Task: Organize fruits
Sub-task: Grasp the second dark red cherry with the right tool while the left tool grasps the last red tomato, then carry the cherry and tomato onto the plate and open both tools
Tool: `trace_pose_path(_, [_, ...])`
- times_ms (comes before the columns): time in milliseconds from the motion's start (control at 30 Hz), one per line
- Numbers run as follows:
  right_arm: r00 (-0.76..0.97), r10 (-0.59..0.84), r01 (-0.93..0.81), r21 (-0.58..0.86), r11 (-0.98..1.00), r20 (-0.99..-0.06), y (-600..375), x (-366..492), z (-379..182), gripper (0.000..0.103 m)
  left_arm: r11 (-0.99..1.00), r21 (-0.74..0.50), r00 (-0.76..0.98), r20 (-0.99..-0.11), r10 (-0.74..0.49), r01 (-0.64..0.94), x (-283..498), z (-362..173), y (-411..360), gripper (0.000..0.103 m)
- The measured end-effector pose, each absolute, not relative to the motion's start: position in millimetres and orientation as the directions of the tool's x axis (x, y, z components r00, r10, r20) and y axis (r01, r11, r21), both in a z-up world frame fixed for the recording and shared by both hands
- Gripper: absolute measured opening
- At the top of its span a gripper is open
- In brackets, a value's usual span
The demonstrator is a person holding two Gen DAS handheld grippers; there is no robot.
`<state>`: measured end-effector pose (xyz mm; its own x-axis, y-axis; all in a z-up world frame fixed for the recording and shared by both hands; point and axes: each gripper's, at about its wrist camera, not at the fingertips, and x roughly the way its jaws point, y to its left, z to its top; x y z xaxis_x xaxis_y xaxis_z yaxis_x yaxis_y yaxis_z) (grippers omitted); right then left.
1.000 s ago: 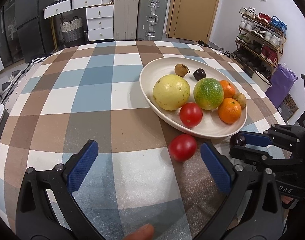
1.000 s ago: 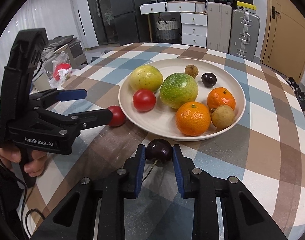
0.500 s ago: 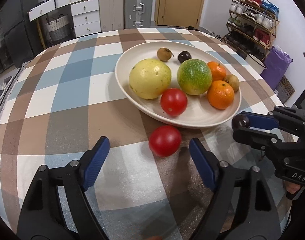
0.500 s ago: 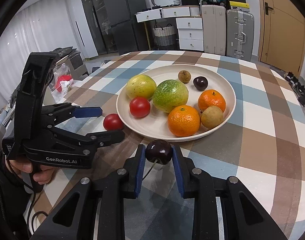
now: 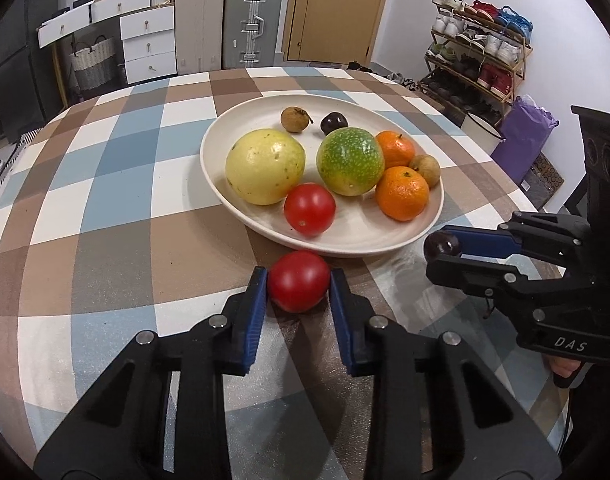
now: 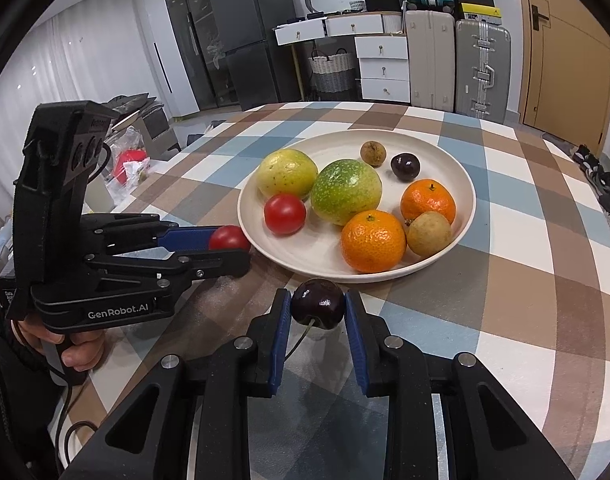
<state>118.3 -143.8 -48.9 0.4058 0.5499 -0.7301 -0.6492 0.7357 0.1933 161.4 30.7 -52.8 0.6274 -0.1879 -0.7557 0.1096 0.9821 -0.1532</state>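
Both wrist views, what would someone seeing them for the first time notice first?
Probably the wide cream plate mid-table, heaped with a yellow fruit, a speckled green one, two oranges and a red tomato. Just in front of its near rim, the left gripper is shut on a second round red tomato, and the right gripper beside it pinches a dark glossy cherry.

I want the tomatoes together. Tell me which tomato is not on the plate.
The tomato clamped in the left gripper, on the tablecloth just outside the plate rim. The other tomato lies on the plate.
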Motion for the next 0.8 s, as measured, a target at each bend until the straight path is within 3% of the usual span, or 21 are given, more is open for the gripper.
trace_pose_path(367, [0.414, 0.604, -0.662, 0.229, 0.713, -0.681, -151, 115, -38, 0.028, 0.98, -0.161, 0.646, -0.737, -0.2, 0.12, 152, -47, 34, 0.028])
trace_pose_path(800, [0.524, 0.607, -0.622, 0.218, 0.752, -0.597, -170, 122, 6, 0.028, 0.984, -0.152, 0.774, -0.611, -0.166, 0.091, 132, 4, 50, 0.028])
